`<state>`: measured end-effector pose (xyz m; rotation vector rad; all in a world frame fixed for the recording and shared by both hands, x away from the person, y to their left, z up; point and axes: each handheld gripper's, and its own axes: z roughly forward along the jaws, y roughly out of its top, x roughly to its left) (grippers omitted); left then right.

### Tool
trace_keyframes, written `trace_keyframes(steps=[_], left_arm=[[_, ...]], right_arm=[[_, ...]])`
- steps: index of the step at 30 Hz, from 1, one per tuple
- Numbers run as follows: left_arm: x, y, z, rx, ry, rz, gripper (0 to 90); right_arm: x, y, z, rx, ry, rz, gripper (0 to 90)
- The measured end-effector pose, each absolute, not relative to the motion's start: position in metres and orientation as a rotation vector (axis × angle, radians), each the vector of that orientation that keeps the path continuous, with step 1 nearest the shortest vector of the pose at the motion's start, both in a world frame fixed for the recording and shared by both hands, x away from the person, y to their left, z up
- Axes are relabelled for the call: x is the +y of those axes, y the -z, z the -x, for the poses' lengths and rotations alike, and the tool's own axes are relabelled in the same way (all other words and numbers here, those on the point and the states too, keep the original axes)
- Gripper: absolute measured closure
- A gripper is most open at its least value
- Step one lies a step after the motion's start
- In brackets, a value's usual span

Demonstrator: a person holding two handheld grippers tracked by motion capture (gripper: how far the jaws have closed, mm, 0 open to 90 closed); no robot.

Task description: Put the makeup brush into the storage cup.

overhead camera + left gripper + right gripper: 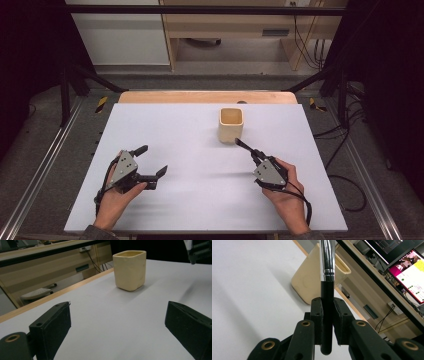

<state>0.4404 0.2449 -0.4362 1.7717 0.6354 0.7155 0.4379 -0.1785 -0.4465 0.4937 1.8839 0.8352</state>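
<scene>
Right gripper (pixel 246 148): my jaws are clamped on the black handle of a brush (pixel 327 315); its chrome ferrule runs up and out of the right gripper view, so I cannot see the bristle end there.
Brush position: in the high view it points from my gripper toward the cup (pixel 231 124), its far tip just beside the cup's near lower side, not yet over the rim.
Cup: 1 cream, square-mouthed cup, upright on the white surface (pixel 200 200), toward the far right.
Left gripper (pixel 151 161): jaws wide apart, nothing between them, low over the surface, well apart from the cup.
Risk 1: the tip sits below the rim; pushing forward without lifting could shove or tip the cup.
Risk 2: I hold the handle near its very end, so the brush could pivot or slip in my pads.
Risk 3: nothing steadies the cup; my left gripper is too far off.
</scene>
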Motion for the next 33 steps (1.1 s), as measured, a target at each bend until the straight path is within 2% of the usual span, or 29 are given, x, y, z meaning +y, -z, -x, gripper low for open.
trace_keyframes(steps=[17, 33], left_arm=[[0.285, 0.441, -0.436, 0.755, -0.735, -1.607, 4.6], [0.287, 0.444, -0.429, 0.780, -0.741, -1.593, 4.3]], right_arm=[[-0.191, 0.436, -0.438, 1.767, -1.070, -0.652, 79.3], [-0.192, 0.433, -0.448, 1.705, -1.352, -0.836, 79.4]])
